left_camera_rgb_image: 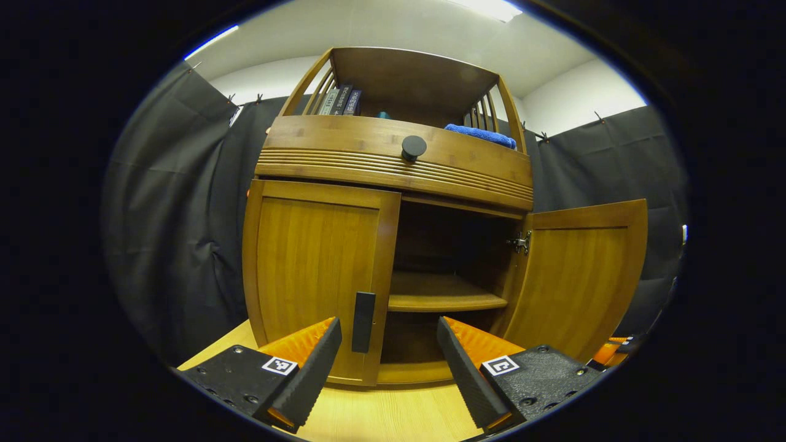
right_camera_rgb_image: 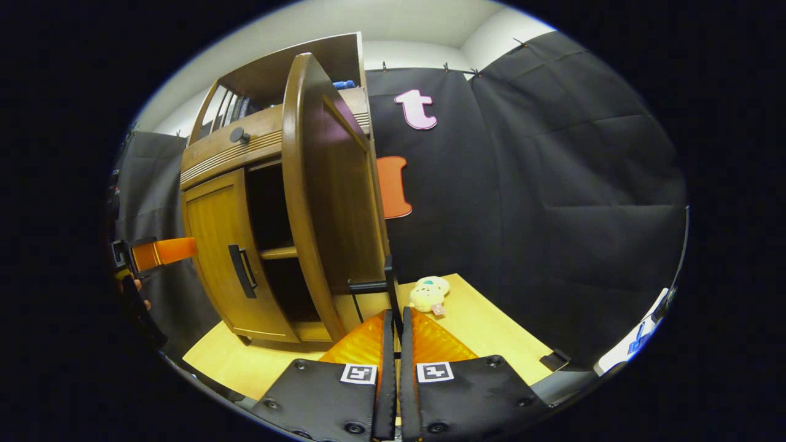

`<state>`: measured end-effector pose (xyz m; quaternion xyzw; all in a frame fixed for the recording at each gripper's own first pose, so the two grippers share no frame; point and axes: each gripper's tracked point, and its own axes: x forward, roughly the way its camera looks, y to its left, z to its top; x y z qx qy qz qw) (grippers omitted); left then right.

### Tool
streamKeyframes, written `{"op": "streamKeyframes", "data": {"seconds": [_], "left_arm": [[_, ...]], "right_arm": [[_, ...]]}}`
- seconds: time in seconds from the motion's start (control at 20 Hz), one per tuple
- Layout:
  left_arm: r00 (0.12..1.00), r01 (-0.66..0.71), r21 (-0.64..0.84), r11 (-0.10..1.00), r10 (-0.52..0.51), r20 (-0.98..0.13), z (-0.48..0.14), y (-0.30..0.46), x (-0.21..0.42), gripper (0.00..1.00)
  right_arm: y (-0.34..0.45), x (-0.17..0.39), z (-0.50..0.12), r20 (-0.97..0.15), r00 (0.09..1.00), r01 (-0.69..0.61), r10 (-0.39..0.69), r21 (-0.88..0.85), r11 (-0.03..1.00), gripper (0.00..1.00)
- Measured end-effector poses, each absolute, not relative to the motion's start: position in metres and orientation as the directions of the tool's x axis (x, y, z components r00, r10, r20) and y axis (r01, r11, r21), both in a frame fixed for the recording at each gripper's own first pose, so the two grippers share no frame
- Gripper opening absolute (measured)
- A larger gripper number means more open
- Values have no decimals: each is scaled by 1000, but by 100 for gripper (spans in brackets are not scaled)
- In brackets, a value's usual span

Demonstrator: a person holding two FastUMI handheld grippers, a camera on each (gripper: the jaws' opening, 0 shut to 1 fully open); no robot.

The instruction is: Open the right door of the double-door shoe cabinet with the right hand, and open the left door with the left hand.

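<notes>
Left gripper: fingers apart, straddling the left door handle without contact. Right gripper: fingers clamped on right door handle; right door swung open. Risk: left fingers closing off-centre slip off the handle.

Hand-held gripper clamps open right door's handle

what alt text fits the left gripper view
The left gripper hangs open before the closed left door of a wooden cabinet, its fingers either side of the door's handle. The right door stands swung open.
</notes>
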<state>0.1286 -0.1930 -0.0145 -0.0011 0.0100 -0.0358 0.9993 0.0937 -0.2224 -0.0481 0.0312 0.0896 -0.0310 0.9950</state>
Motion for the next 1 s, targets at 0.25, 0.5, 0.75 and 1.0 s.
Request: {"op": "streamKeyframes", "data": {"seconds": [0.25, 0.5, 0.75, 1.0], "left_arm": [[998, 57, -5, 998, -57, -19, -16, -195, 131, 91], [999, 40, -2, 999, -40, -13, -20, -191, 134, 91], [1000, 16, 3, 1000, -16, 13, -26, -192, 141, 91], [1000, 6, 37, 999, -6, 7, -40, -191, 148, 91]], "right_arm": [[-263, 81, -38, -157, 978, 145, -134, 55, 988, 8], [-300, 54, -33, -140, 969, 216, -202, 89, 972, 8], [-314, 41, -28, -129, 962, 251, -242, 62, 966, 26], [-323, 29, -30, -135, 954, 276, -269, 38, 960, 66]]}}
